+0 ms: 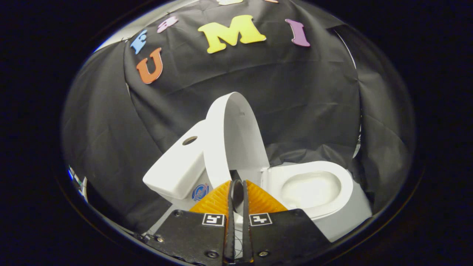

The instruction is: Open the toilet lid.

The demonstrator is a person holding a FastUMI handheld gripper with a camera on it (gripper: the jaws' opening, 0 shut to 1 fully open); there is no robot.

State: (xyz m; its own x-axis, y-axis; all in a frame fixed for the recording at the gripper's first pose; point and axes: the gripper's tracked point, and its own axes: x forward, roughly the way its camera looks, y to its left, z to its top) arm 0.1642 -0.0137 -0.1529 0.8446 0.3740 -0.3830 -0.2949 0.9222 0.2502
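- Black cloth (111, 122) forms the wall behind and drapes down around the toilet's base.
- Tank (177, 168) beyond the fingers, a round hole in its top.
- Lid (234, 136) raised, upright against the tank.
- Gripper (237, 184) fingers nearly together, holding nothing, tips just short of the lid's lower edge.
- Bowl (310, 186) uncovered beside the fingers, its rim bare.

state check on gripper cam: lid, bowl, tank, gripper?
toilet lid: raised, standing upright against the tank
toilet bowl: uncovered, inside looks empty
tank: top on, with a round hole in it
gripper: fingers nearly together, nothing between them, tips just short of the lid's lower edge
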